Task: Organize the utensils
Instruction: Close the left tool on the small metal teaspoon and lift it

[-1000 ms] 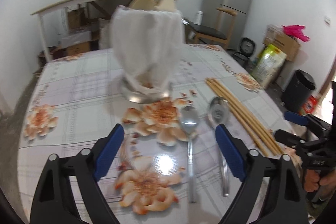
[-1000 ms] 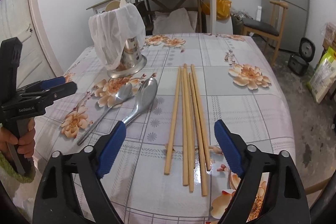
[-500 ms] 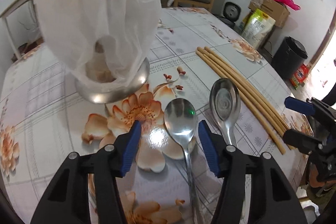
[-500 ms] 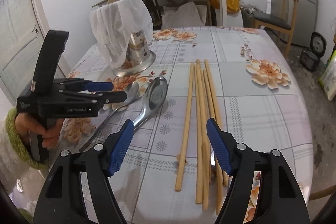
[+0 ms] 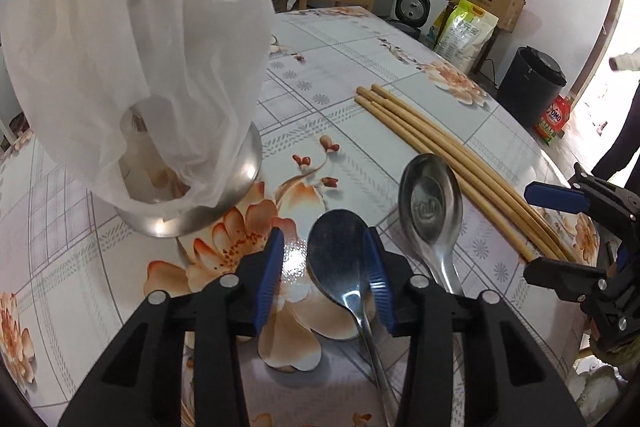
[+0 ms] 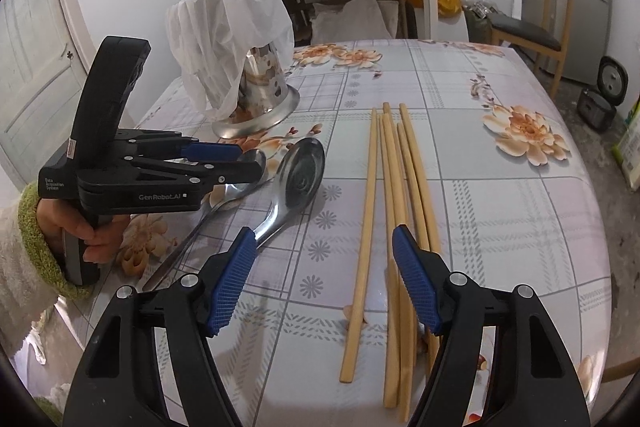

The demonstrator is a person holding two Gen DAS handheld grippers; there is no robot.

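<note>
On the floral tablecloth [image 6: 500, 211]: two steel spoons side by side, chopsticks [image 6: 394, 187] in a loose bundle to their right, steel utensil holder [image 6: 264, 95] behind, draped w/ a thin white plastic bag [image 5: 132, 39].

Step in hand, by my read: first pick, L side going for a spoon.

Left gripper [image 5: 326, 277] straddles the near spoon [image 5: 338, 259] at bowl/neck. Jaws have just been closing, spoon between them. One blue pad sits against the bowl's edge; other pad still shows tablecloth between it and the spoon, so not a pinch yet.

Far spoon [image 5: 430, 199] lies just beside, untouched.

Right gripper [image 6: 324, 275] hovers over the near ends of the chopsticks, jaws spread, nothing between the pads as far as I can tell.

Next move needs: L finish the squeeze, lift w/o nudging far spoon. Bag covers the holder's mouth, so prob. needs clearing before anything drops in. Slim handle may pivot in pads.
</note>
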